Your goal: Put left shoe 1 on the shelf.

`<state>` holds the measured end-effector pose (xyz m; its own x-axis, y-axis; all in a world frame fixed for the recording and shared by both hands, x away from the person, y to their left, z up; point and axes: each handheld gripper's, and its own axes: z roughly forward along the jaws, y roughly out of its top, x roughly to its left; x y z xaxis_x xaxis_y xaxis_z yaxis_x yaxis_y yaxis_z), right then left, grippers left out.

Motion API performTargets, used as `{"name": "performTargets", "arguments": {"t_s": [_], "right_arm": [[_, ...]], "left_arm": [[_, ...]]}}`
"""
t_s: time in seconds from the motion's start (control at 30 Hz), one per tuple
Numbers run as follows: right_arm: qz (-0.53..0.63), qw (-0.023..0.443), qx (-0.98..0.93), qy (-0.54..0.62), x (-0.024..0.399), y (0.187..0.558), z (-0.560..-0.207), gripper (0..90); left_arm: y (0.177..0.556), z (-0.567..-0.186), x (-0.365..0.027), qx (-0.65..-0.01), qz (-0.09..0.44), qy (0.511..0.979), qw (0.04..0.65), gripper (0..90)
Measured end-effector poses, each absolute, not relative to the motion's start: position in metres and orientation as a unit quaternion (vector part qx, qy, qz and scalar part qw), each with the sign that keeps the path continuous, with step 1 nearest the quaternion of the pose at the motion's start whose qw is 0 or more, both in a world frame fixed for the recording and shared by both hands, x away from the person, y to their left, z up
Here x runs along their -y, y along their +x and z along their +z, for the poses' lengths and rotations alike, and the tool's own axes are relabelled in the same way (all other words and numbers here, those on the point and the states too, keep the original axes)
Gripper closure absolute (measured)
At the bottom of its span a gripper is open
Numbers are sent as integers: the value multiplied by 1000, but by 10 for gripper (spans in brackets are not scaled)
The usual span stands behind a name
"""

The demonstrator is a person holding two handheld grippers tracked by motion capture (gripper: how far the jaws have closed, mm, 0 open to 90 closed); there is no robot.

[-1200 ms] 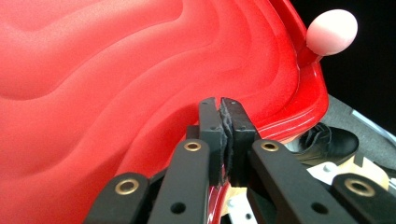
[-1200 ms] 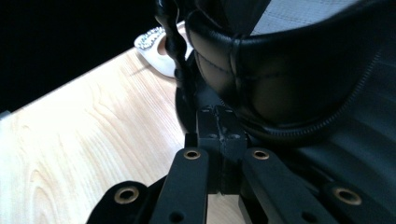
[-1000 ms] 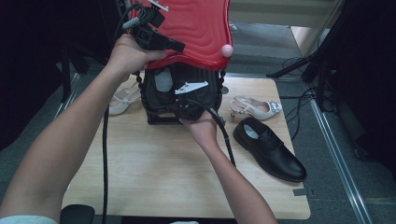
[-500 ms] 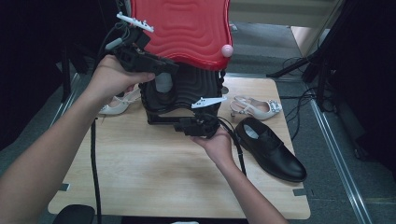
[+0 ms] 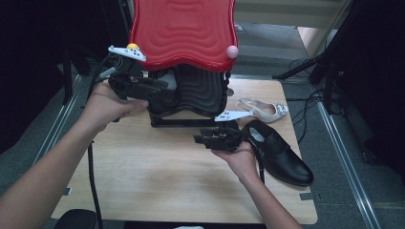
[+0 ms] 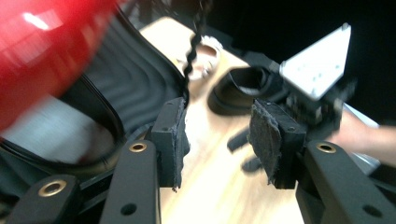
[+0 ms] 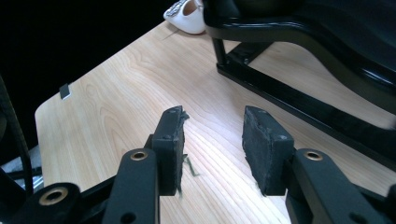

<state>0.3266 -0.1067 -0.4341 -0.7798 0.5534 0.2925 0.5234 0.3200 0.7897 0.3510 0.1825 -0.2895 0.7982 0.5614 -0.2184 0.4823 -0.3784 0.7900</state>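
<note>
Nearest to me, my right gripper (image 5: 203, 139) hangs low over the wooden worktop (image 5: 157, 181), level and pointing toward the left of the high view. In the right gripper view (image 7: 212, 149) its jaws stand well apart with bare wood grain between the pads (image 7: 264, 149); nothing is held and nothing is touched. The jaws have just been opening, the widening now levelled off. Ahead of it runs the black base rail (image 7: 299, 107) of the rack, and a white shoe (image 7: 187, 14) lies at the far edge of the worktop.

My left gripper (image 5: 165, 93) sits higher, at the left side of the black ribbed rack (image 5: 198, 90), right up against the frame under the red wavy lid (image 5: 184, 31). In the left gripper view (image 6: 217, 140) the jaws are apart with empty space between the pads (image 6: 170, 140), the worktop showing through the gap; the pads press on nothing. These jaws have also just been opening. Whether the left-hand jaw brushes the rack's black edge I cannot tell, as the picture is blurred.

The rack stands at the back middle of the worktop, released by both grippers. To its right lie a black leather shoe (image 5: 279, 152), just beside my right hand (image 5: 241, 160), and farther back a pale slingback shoe (image 5: 262, 110)
</note>
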Motion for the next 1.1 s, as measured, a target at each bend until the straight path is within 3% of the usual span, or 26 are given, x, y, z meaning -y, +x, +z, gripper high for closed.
{"name": "performTargets", "arguments": {"t_s": [0.4,0.53,1.1], "right_arm": [[461,30,-817,345,143,317,-437,681],[466,32,-819,333,153,316,-441,644],[462,30,-803,376,198,313,-450,639]], "left_arm": [[336,-343,-187,-318,30,827,463,536],[334,-360,-190,-318,25,828,461,522],[330,-440,-184,-334,-21,831,445,526]]}}
